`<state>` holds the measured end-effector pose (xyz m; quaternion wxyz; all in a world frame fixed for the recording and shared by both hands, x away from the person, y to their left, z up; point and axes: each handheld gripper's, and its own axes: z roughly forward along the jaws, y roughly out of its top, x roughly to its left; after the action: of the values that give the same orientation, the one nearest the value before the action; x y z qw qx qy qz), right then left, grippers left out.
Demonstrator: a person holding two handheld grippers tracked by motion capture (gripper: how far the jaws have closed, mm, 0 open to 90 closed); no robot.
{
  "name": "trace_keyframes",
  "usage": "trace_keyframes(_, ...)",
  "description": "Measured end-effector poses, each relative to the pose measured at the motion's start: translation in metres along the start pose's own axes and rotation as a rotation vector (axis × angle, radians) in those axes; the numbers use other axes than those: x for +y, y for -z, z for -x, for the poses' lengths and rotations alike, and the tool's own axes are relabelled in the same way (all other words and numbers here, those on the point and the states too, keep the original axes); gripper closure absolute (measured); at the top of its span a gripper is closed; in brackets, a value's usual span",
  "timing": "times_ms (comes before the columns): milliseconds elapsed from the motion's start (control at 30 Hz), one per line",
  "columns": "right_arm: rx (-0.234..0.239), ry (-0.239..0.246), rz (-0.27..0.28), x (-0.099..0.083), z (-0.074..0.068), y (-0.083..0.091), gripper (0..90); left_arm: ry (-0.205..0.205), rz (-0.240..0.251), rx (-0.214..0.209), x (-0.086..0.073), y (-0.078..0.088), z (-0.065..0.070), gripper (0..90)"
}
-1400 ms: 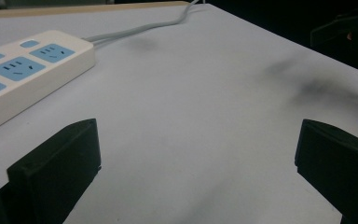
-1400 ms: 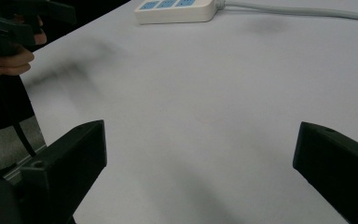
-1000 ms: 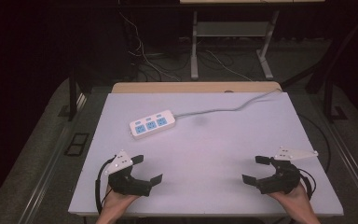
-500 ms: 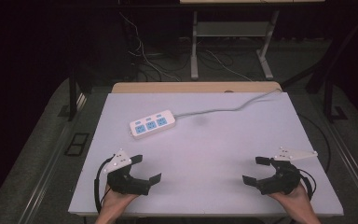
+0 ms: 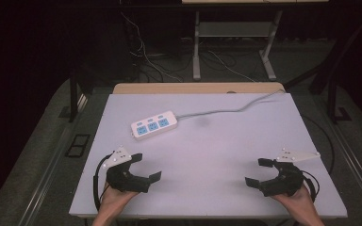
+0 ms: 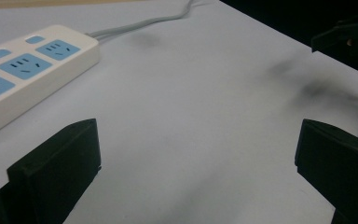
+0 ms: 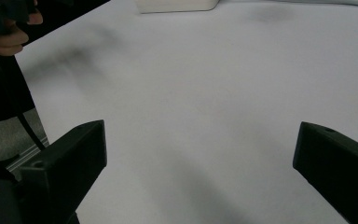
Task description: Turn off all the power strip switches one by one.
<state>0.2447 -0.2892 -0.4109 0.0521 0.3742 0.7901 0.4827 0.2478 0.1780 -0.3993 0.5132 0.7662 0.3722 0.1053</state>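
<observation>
progress: nothing begun, judging by the layout | left gripper (image 5: 141, 167) at 7 o'clock, jaws wide, empty | right gripper (image 5: 260, 172) at 5 o'clock, jaws wide, empty | power strip (image 5: 154, 125) at 11 o'clock on table (image 5: 217, 150), untouched, well apart from both

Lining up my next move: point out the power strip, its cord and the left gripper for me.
power strip (image 5: 154, 125), high view, on its middle blue socket.
cord (image 5: 226, 111), high view, on the grey run across the table.
left gripper (image 5: 144, 167), high view, midway between its open fingertips.
</observation>
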Motion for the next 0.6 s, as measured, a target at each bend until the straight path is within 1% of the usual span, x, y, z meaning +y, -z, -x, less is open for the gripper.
trace_keyframes(100, -0.001, 0.003, -0.001, 0.000, 0.000, 0.000, 2.5, 0.014, 0.003, 0.005, 0.003, 0.000, -0.003, 0.0)
trace_keyframes(333, -0.002, 0.002, -0.004, 0.000, 0.000, -0.001, 2.5, 0.023, -0.028, 0.012, 0.009, -0.001, -0.014, 0.0)
trace_keyframes(600, 0.004, 0.007, -0.004, -0.001, -0.001, 0.000, 2.5, 0.012, -0.043, 0.008, 0.021, -0.001, -0.019, 0.0)
